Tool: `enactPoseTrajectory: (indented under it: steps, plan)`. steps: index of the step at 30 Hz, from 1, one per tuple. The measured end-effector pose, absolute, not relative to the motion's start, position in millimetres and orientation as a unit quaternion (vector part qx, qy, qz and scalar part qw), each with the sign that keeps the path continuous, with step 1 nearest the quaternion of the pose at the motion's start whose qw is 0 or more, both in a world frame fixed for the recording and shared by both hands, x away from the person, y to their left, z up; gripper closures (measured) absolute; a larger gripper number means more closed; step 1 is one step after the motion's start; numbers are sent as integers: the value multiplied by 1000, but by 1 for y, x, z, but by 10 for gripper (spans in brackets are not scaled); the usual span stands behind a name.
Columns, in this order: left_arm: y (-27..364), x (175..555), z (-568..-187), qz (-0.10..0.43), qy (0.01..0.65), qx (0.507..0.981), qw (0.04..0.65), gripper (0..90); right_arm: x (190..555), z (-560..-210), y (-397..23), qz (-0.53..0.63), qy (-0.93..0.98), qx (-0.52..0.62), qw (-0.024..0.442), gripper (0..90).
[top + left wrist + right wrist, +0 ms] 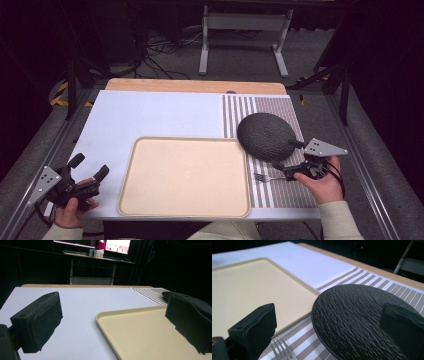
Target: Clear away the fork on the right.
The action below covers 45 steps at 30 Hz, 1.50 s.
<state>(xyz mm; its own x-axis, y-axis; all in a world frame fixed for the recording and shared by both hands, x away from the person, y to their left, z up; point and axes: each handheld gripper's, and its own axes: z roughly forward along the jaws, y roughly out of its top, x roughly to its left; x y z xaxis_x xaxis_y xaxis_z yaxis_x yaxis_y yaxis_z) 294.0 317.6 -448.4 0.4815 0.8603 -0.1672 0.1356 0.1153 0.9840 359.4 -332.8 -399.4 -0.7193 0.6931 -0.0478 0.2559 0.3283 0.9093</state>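
A beige tray [150, 200] lies empty in the middle of the white table. To its right a black textured plate [266, 136] rests on a striped placemat [282, 192]. A fork [262, 177] lies on the mat just in front of the plate, tines toward the tray. My right gripper [287, 155] is open at the plate's near right rim, nothing gripped. In the right gripper view the plate [352, 315] and the fork tines [283, 350] lie between its wide jaws. My left gripper [90, 167] is open and holds nothing at the table's front left corner, beside the tray [140, 335].
A bare white table surface [150, 115] stretches behind and left of the tray. A wooden edge [195, 86] runs along the far side. Metal rails [367, 175] flank the table. A white stand [245, 22] and cables sit on the floor beyond.
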Motion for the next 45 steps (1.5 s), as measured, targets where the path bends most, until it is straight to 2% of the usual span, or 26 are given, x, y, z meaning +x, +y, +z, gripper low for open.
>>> enactPoseTrajectory:
  steps: [20, 45]
  plan:
    - [318, 295, -449, 292, 417, 597, 619, 16, 376, -384, -319, 346, 889, 251, 166, 42]
    - [318, 295, -449, 292, 418, 598, 618, 16, 386, -380, -309, 235, 939, 211, 137, 57]
